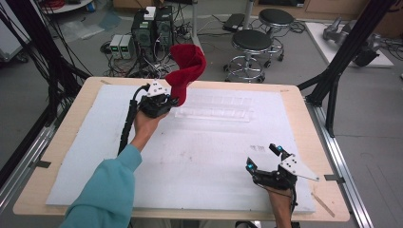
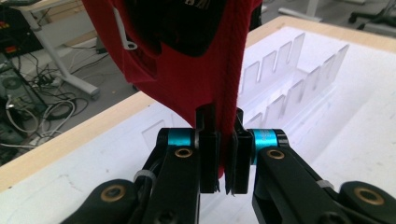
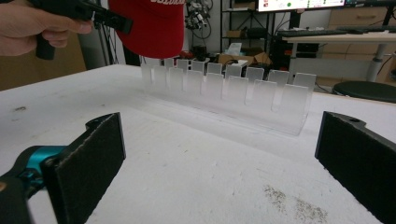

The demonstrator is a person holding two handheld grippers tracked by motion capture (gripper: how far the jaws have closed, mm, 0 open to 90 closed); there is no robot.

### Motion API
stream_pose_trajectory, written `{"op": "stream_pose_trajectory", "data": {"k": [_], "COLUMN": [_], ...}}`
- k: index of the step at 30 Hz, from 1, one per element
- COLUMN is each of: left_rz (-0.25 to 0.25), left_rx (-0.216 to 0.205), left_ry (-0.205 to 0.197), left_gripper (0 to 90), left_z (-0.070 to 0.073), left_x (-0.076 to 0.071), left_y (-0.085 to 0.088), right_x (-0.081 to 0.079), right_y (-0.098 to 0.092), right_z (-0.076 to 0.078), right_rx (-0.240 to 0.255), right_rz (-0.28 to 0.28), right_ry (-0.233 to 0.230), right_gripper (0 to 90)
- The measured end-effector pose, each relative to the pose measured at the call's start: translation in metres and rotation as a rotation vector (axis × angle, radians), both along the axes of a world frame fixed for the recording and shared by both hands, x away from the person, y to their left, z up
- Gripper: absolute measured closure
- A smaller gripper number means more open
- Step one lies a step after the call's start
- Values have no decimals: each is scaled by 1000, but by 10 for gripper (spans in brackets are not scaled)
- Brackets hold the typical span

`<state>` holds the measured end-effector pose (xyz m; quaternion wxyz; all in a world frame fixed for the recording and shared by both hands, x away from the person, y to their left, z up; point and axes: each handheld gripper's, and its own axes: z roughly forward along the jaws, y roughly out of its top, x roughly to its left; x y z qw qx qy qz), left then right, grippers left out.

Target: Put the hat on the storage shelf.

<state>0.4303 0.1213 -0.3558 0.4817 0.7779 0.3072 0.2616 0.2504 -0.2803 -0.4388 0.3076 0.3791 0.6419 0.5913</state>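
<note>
High view is showing the left gripper [image 1: 172, 100] pinching a red cap [image 1: 188, 66] by its edge, holding it up in the upper middle of the frame, above the far end of the clear rack [image 1: 214, 108]. Lower right, the right gripper [image 1: 263, 156] is hovering over the white mat [image 1: 204, 161], jaws spread wide with nothing between them.

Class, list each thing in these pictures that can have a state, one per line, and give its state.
Red cap: lifted off the table, hanging from the left gripper above the rack's left end.
Left gripper: shut on the cap's edge.
Right gripper: open, holding nothing, low over the table's near right part.
Clear rack: upright on the table, slots empty.
Table: white mat with scuff marks.
</note>
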Motion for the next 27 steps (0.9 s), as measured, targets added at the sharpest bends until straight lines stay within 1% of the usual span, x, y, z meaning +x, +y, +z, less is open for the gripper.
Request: {"op": "stream_pose_trajectory", "data": {"k": [3, 6, 7, 8, 9, 11, 14, 19, 21, 27], "left_rz": [5, 8, 9, 5, 5, 4, 3, 15, 20, 43], "left_rx": [15, 24, 25, 20, 23, 19, 13, -3, 1, 8], "left_ry": [15, 16, 18, 21, 23, 26, 31, 40, 43, 48], "left_gripper": [853, 854, 853, 854, 854, 854, 853, 854, 854, 854], "left_z": [-3, -5, -5, -6, -6, -7, -7, -7, -8, -9], "left_x": [2, 3, 3, 4, 4, 5, 5, 5, 5, 3], "left_y": [-1, -1, -1, -1, -1, 0, 1, -1, -2, -8], "right_x": [1, 2, 1, 2, 2, 2, 3, 5, 5, 6], "right_y": [0, 1, 2, 2, 2, 2, 2, 3, 4, 4], "right_z": [-3, -6, -6, -7, -7, -8, -9, -11, -12, -12], "right_rx": [4, -4, -2, -4, -3, 3, 4, 1, 1, 3], "right_rz": [-2, 0, 0, 0, 0, -2, -5, -7, -9, -11], "right_ry": [4, -1, 6, 5, 1, 13, 14, 16, 22, 19], "right_gripper": [5, 6, 6, 6, 6, 6, 6, 6, 6, 6]}}
